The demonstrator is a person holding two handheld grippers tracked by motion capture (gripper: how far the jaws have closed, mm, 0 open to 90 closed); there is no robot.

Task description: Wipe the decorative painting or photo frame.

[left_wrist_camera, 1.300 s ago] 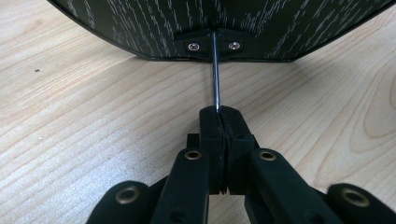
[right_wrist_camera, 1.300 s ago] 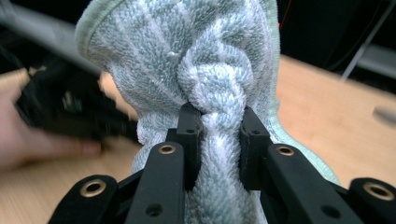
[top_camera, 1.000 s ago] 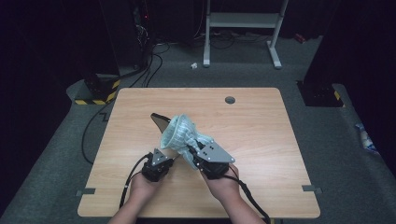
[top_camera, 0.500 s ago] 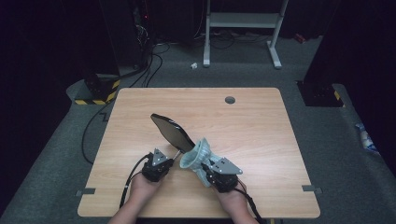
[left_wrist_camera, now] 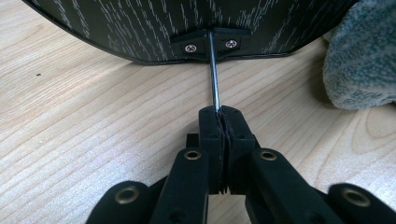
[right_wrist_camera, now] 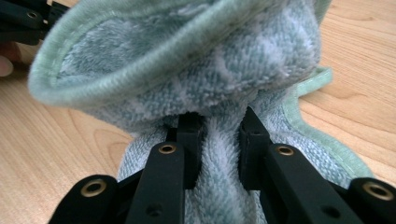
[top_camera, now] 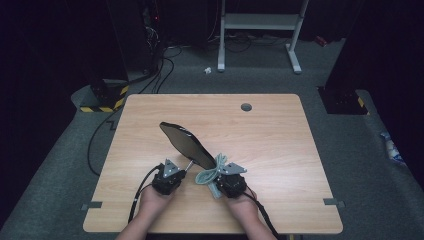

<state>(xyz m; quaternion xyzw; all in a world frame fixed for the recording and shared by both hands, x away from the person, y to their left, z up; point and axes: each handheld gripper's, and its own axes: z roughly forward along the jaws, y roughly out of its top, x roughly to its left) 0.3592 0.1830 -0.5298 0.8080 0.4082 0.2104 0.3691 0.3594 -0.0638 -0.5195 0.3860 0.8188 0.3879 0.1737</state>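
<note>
A dark oval panel (top_camera: 186, 144) stands tilted on a thin metal rod (left_wrist_camera: 213, 70), which joins it at a small bracket with two screws. My left gripper (top_camera: 183, 168) (left_wrist_camera: 223, 114) is shut on the lower end of that rod, near the table's front. My right gripper (top_camera: 218, 176) (right_wrist_camera: 217, 126) is shut on a bunched pale green towel cloth (top_camera: 206, 176) (right_wrist_camera: 187, 56), low over the wood just right of the rod. The cloth's edge (left_wrist_camera: 359, 70) lies beside the panel's lower rim.
The wooden table (top_camera: 270, 130) has a round cable hole (top_camera: 246, 106) near its far edge. Beyond it are grey carpet, loose cables, a yellow-and-black striped base (top_camera: 102, 100) and a white metal stand (top_camera: 260, 20). Cables trail from both grippers over the near edge.
My right gripper has come down and toward the near edge with the cloth, off the panel's face to the table beside the rod. The left gripper and the panel have kept still.
</note>
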